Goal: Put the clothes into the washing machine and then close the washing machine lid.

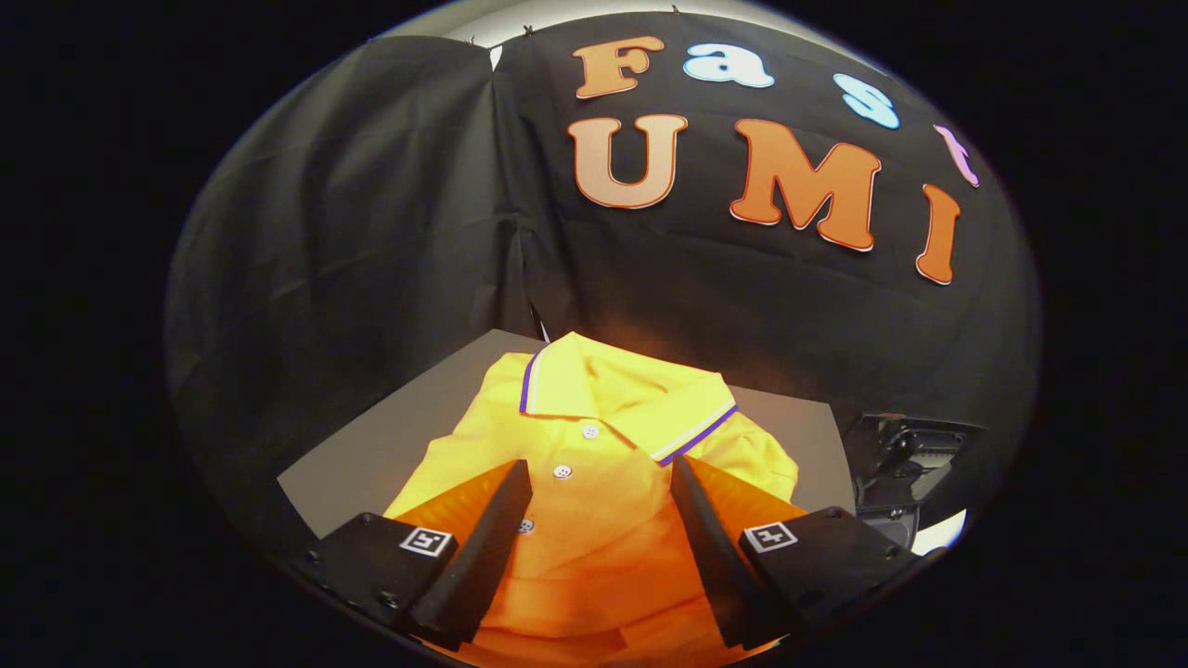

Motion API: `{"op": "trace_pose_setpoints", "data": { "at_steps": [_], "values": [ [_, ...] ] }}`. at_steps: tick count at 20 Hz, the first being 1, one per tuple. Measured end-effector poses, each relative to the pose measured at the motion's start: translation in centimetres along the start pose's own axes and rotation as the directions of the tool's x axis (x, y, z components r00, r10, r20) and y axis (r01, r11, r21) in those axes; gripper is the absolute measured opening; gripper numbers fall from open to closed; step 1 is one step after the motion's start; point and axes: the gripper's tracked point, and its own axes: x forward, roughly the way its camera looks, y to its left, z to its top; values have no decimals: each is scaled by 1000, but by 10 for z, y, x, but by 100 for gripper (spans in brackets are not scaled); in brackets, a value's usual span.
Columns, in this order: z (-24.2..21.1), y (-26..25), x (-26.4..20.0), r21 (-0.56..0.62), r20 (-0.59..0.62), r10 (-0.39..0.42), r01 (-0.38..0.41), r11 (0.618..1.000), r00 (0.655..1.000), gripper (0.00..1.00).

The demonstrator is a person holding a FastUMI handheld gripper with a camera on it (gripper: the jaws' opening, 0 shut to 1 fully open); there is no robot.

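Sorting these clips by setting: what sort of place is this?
Likely a staged recording booth, not a home: black cloth wall behind, a bare grey table, and a yellow polo shirt laid out between the open gripper fingers.

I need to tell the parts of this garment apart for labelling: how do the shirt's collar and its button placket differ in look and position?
The collar has purple and white edge stripes; the button placket is plain yellow with white buttons. The collar lies beyond the fingertips of the claw, spread sideways; the placket runs lengthwise down into the gap between the open fingers. Both belong to the same yellow shirt, lying on the grey board.
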Motion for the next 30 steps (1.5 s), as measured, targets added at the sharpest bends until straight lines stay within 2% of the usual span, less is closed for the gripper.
{"op": "trace_pose_setpoints", "data": {
  "at_steps": [2,6,9,10,11,13,16,17,18,21,23,25,26,28,30],
  "values": [
    [-9,1,0,13,-41,22,-21,1000,999,97],
    [-9,-1,0,60,-30,50,-48,997,998,94],
    [-13,4,-4,45,-69,75,-72,996,995,88],
    [-12,5,-4,42,-75,82,-79,996,994,78],
    [-13,5,-3,37,-85,99,-96,995,991,77],
    [-8,7,-4,42,-80,114,-111,993,990,54],
    [-9,7,-4,44,-104,123,-119,992,987,29],
    [-6,6,-8,50,-96,118,-113,992,988,29],
    [-5,7,-6,48,-93,111,-107,993,990,22],
    [-8,5,-8,35,-87,114,-112,993,990,21],
    [-5,7,-8,54,-52,107,-104,993,993,13],
    [1,6,-16,39,1,89,-89,995,996,13],
    [0,6,-18,22,27,78,-78,997,997,8],
    [0,8,-19,17,62,72,-73,997,995,8],
    [6,11,-26,57,107,93,-100,993,990,8]
  ]
}}
